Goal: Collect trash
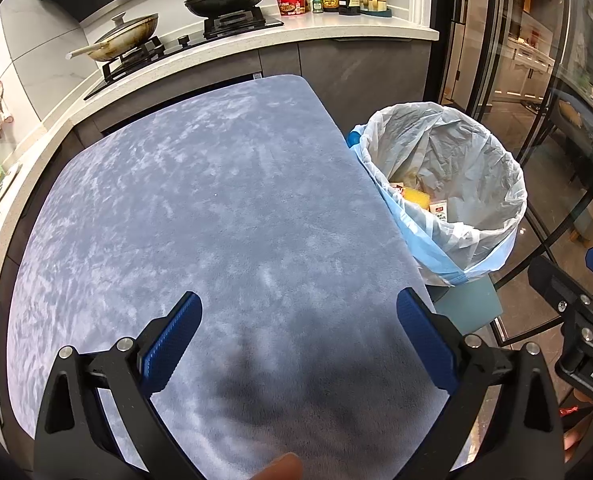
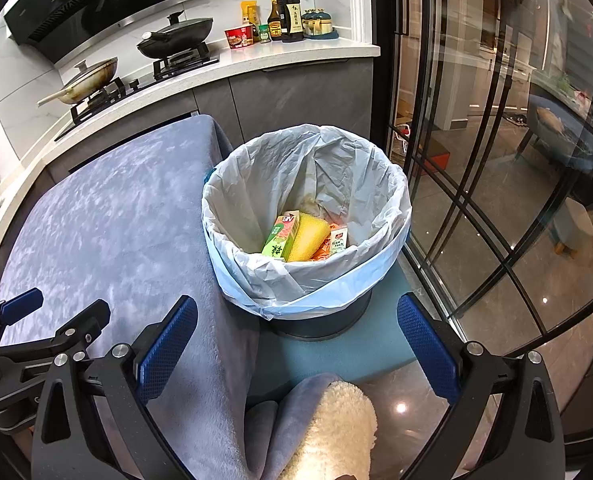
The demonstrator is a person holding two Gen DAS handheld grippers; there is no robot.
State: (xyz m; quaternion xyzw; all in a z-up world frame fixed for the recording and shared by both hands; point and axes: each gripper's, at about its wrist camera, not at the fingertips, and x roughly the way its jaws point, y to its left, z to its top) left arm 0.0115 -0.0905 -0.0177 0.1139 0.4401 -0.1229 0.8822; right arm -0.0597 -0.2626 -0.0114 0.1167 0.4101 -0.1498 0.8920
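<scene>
Marble-tiled kitchen wall [image 1: 48, 64], glass doors [image 2: 496, 160], glossy floor [image 2: 416, 396].

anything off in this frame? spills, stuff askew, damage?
Nothing stands out. The trash items, a green carton, a yellow sponge and a small box, lie inside the lined bin. The grey cloth on the table shows no litter or spill. Both grippers, left and right, are open and hold nothing.

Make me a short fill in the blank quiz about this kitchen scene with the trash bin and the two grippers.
1. The yellow sponge lies inside the ____.
2. The fingers of the left gripper and right gripper are ____, holding nothing.
3. The bin liner is ____ in colour.
4. The black wok sits on the ____.

Missing words: bin; open; white; stove
</scene>
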